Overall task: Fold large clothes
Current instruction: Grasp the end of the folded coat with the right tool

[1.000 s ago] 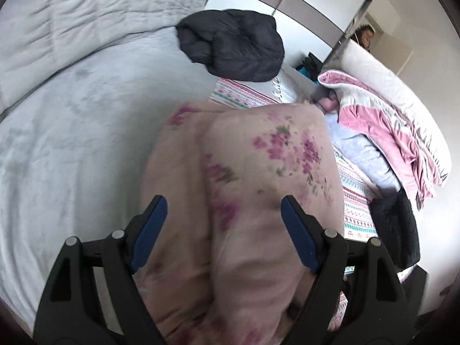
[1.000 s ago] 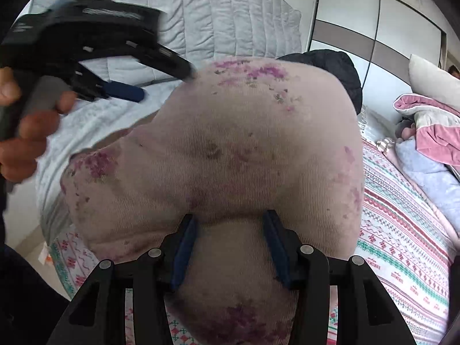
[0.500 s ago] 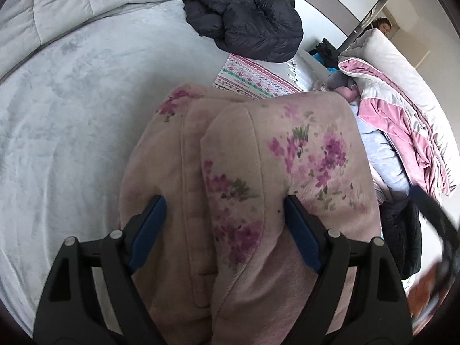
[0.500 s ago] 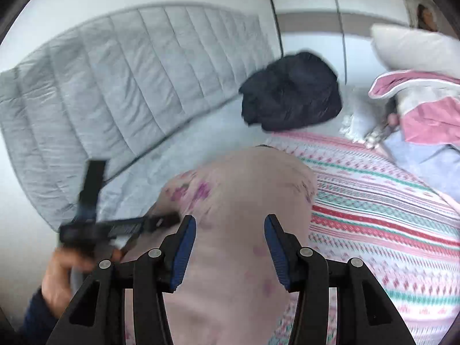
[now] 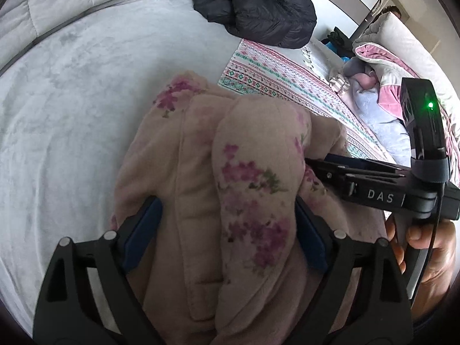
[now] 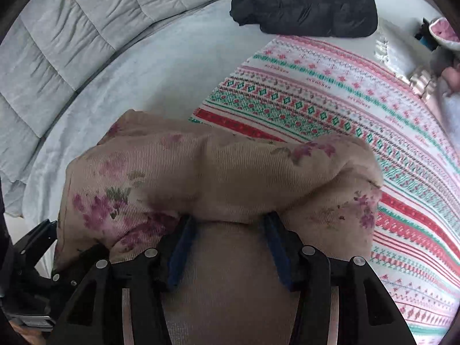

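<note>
A thick beige garment with pink flowers (image 5: pixel 230 172) lies folded in a bundle on the grey bedspread (image 5: pixel 72 100). My left gripper (image 5: pixel 227 224) is open, its blue pads on either side of the bundle. My right gripper (image 6: pixel 227 238) is also open, with the garment (image 6: pixel 218 178) bulging between and over its fingertips. In the left wrist view the right gripper's black body (image 5: pixel 388 184) reaches in from the right against the bundle, held by a hand (image 5: pixel 425 247).
A black puffer jacket (image 5: pixel 258 5) lies at the far side of the bed. A patterned pink, red and green blanket (image 6: pixel 345 109) is spread to the right. More pink and lilac clothes (image 5: pixel 382 97) and a white pillow sit far right. A quilted grey headboard (image 6: pixel 72 28) is left.
The bundle has been lowered onto the bed. The right gripper swung away, then came back down against the bundle's right side. The left gripper stayed open around it.
</note>
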